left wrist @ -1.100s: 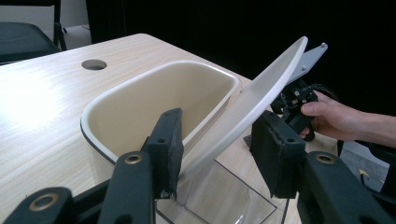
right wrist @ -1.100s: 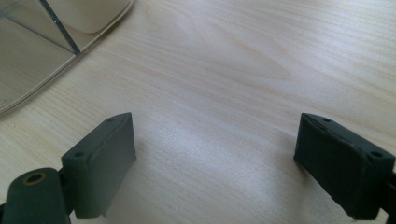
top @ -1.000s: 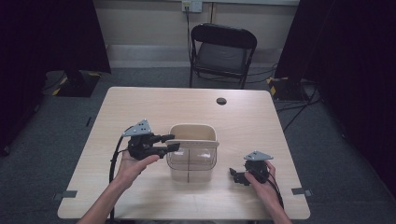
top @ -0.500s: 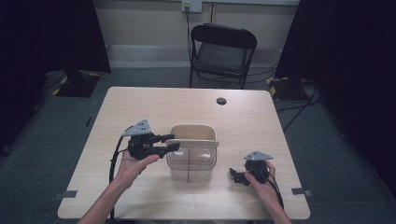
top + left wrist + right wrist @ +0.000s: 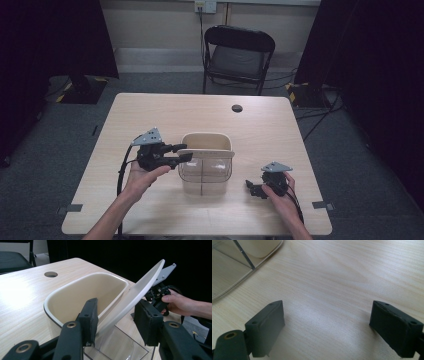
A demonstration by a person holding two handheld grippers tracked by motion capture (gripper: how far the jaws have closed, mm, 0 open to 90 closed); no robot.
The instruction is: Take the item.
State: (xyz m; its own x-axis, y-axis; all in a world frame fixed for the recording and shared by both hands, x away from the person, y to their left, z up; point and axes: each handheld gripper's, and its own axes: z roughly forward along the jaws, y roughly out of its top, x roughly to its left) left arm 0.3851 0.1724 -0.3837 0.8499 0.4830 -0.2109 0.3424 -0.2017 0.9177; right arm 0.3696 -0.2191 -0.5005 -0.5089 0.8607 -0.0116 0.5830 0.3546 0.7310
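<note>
While the pale wooden counter (image 5: 150, 115) spreads across the high view with a folding chair (image 5: 239, 55) behind its far edge, a cream tub (image 5: 206, 145) stands near its middle, set in a clear plastic container (image 5: 205, 172) whose divided front part lies toward the person. Over that front part a cream lid (image 5: 206, 153) is held; in the left gripper view the lid (image 5: 135, 292) is tilted, its low end between the pads and its high end rising above the tub's (image 5: 82, 293) rim. The left forearm comes in from the bottom edge and slants up to the tub's left side, palm cupped under the left tongs (image 5: 184, 151), which point level to the right, clenched on the lid's left edge. The right hand (image 5: 282, 192) rests low on the counter, well to the right of the container, its wrist bent so the right tongs (image 5: 250, 187) aim left toward it; in the right gripper view the right tongs (image 5: 327, 325) stand released, pads wide apart over bare wood. A small dark hole (image 5: 237, 108) sits in the counter beyond the tub
</note>
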